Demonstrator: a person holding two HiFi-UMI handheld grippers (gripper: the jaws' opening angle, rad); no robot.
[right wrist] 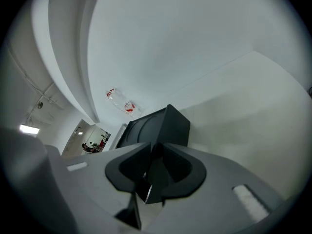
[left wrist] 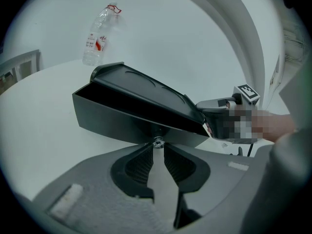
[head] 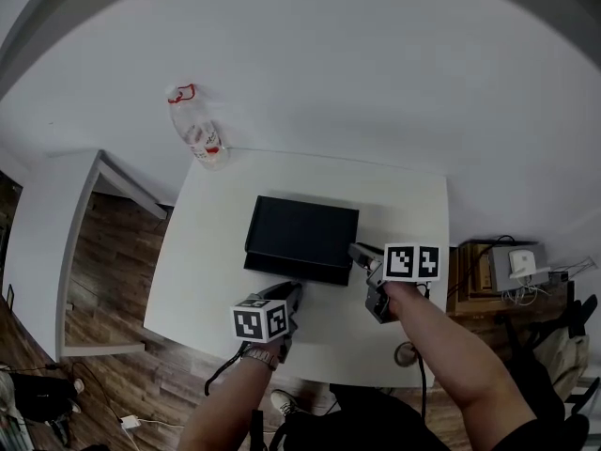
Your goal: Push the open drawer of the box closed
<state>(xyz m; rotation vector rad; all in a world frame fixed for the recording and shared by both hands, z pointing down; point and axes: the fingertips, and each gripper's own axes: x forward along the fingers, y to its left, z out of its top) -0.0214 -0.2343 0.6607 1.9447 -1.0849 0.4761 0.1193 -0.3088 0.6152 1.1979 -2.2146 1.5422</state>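
A black box [head: 300,228] lies in the middle of the white table [head: 404,195]. My left gripper [head: 293,289] is at the box's near front face. In the left gripper view its fingers are closed to a narrow slit [left wrist: 157,147], tips at a small metal knob [left wrist: 157,141] on the drawer front. My right gripper [head: 360,252] is at the box's right front corner, shut, with its tips [right wrist: 156,150] against the dark corner of the box [right wrist: 156,126]. The drawer front looks nearly flush with the box [left wrist: 141,94]; any remaining gap is hidden from me.
A clear plastic bottle [head: 197,134] with a red label lies at the table's far left corner, well away from the box. Wooden floor shows left of the table. A low stand with cabled devices [head: 507,266] sits off the right edge.
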